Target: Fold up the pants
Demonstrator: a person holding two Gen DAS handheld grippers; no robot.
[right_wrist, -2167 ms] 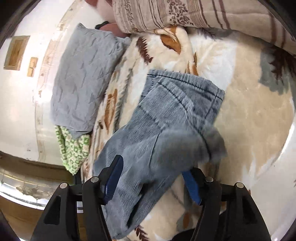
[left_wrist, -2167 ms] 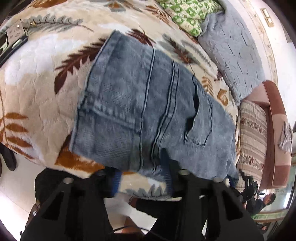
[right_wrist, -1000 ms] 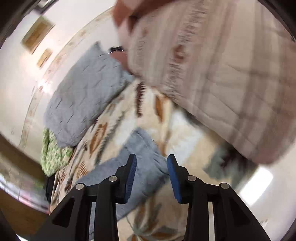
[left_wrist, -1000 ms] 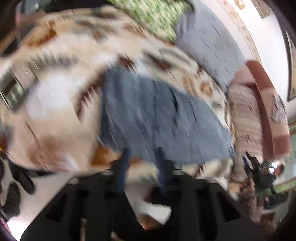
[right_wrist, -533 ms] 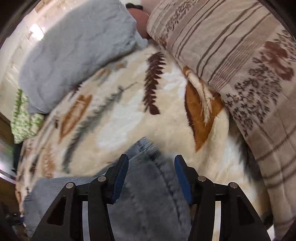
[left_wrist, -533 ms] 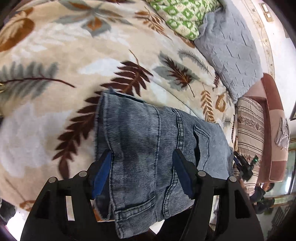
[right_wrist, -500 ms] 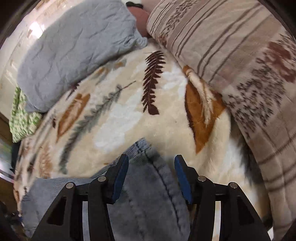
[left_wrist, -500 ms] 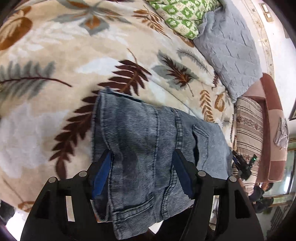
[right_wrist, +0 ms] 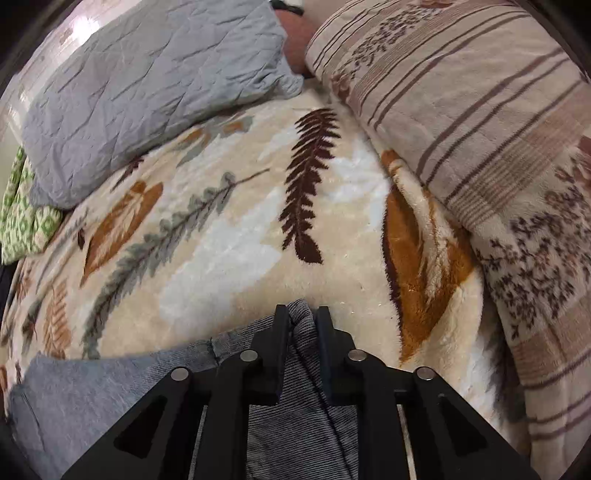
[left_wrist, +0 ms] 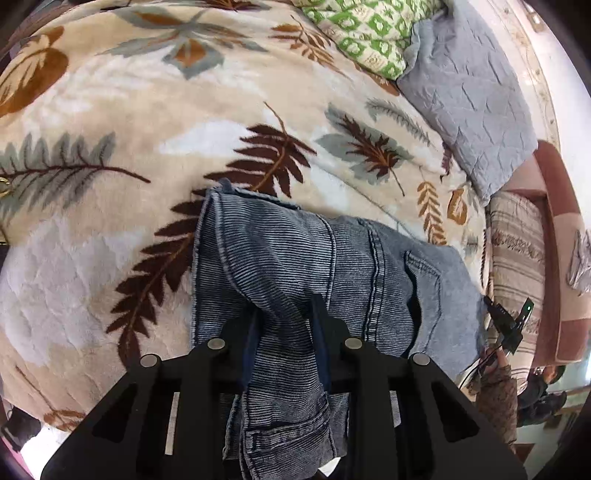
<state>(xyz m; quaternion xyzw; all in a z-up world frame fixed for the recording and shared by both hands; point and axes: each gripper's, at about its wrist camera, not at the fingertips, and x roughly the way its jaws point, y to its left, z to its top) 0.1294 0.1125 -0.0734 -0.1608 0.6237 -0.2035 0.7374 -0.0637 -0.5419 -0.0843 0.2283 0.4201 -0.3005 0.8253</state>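
Folded blue denim pants [left_wrist: 295,251] lie on a cream blanket with leaf prints [left_wrist: 147,147]. My left gripper [left_wrist: 286,314] is at their near left edge, its jaws closing, and a ridge of denim is pinched up between the pads. In the right wrist view the other end of the pants [right_wrist: 110,380] shows low in the frame. My right gripper [right_wrist: 301,317] is also closing, and a bunched fold of denim is squeezed between its fingers at the far corner.
A grey quilted pillow [left_wrist: 469,92] and a green patterned cushion [left_wrist: 362,29] lie at the bed's far side. A folded striped beige blanket [right_wrist: 480,147] rises right beside the right gripper. The bed's edge and floor [left_wrist: 33,446] are under the left gripper.
Both grippers' jaws have narrowed from wide apart onto the denim, which now bunches up between the pads. Neither hand has shifted since half a second ago.
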